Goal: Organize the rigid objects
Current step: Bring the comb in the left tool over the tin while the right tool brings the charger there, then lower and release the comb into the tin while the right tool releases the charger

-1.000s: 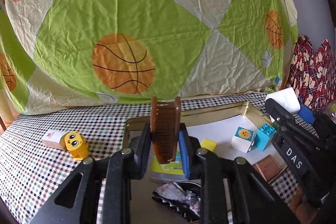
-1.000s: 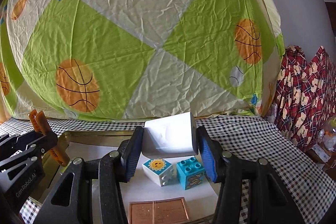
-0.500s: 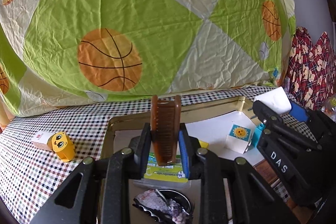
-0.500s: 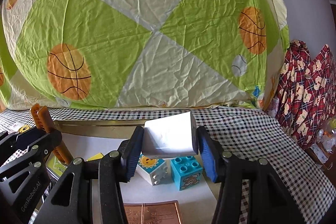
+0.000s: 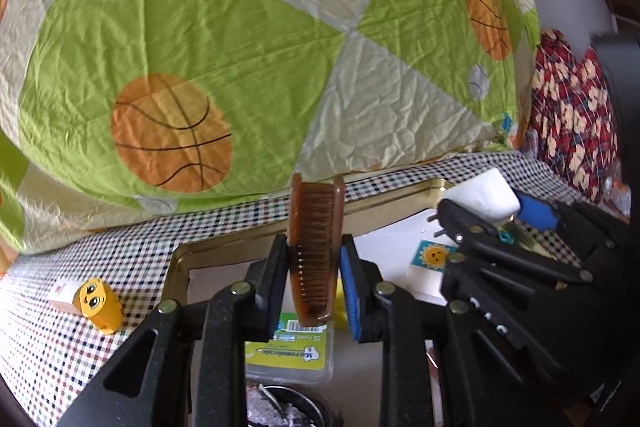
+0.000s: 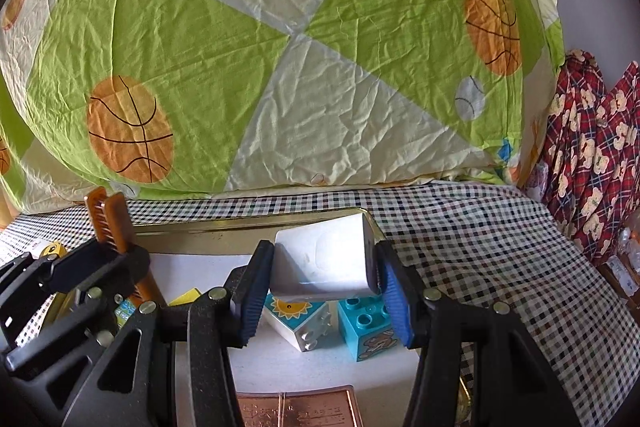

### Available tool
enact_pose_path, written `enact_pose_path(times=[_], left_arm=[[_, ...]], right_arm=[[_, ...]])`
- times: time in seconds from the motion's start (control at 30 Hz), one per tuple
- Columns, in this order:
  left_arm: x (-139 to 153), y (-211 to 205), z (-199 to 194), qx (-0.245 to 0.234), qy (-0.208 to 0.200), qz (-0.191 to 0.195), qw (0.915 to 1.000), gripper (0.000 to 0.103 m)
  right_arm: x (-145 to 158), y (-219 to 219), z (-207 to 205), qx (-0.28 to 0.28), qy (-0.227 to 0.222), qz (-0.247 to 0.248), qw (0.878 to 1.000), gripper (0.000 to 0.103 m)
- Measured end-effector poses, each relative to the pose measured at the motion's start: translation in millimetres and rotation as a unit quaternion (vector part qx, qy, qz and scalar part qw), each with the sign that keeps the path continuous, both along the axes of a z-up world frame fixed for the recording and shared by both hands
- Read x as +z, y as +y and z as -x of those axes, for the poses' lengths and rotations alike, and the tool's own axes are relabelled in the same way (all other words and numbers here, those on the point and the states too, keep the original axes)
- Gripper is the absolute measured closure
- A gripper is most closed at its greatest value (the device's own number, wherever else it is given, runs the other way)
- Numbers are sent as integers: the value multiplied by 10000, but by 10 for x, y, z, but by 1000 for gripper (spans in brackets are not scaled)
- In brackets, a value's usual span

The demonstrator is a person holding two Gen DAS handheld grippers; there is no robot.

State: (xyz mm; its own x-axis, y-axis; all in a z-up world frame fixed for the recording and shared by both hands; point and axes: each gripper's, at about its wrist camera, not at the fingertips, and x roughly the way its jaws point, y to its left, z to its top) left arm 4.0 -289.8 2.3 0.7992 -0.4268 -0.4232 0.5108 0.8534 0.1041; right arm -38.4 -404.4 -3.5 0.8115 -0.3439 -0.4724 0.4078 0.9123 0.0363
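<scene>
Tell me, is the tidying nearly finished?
Partly. The sun block and blue block already sit in the tray. The left gripper holds the brown comb, the right gripper the white box, both over it. The yellow toy waits on the checked cloth.

Your comb [image 5: 316, 251] hides most of the green-labelled box [image 5: 290, 351] under it, and the dark dish [image 5: 288, 407] below is cut off by the frame's bottom edge. Your white block [image 6: 324, 261] covers the back of the sun cube [image 6: 298, 319], and the copper plate [image 6: 298, 409] runs off the bottom edge.
</scene>
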Motion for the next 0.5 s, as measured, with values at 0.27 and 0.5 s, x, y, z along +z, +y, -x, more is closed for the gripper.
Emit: enact_pose_path(times=[0.27,0.5], left_arm=[[-85,-16,-154,43,483,-43,9988,79],[-108,28,-209,229,649,-46,9976,79]], right_arm=[[-57,-17,-116,144,254,-207,9994,48],[-79,14,-185,271,398,-216,9986,48]])
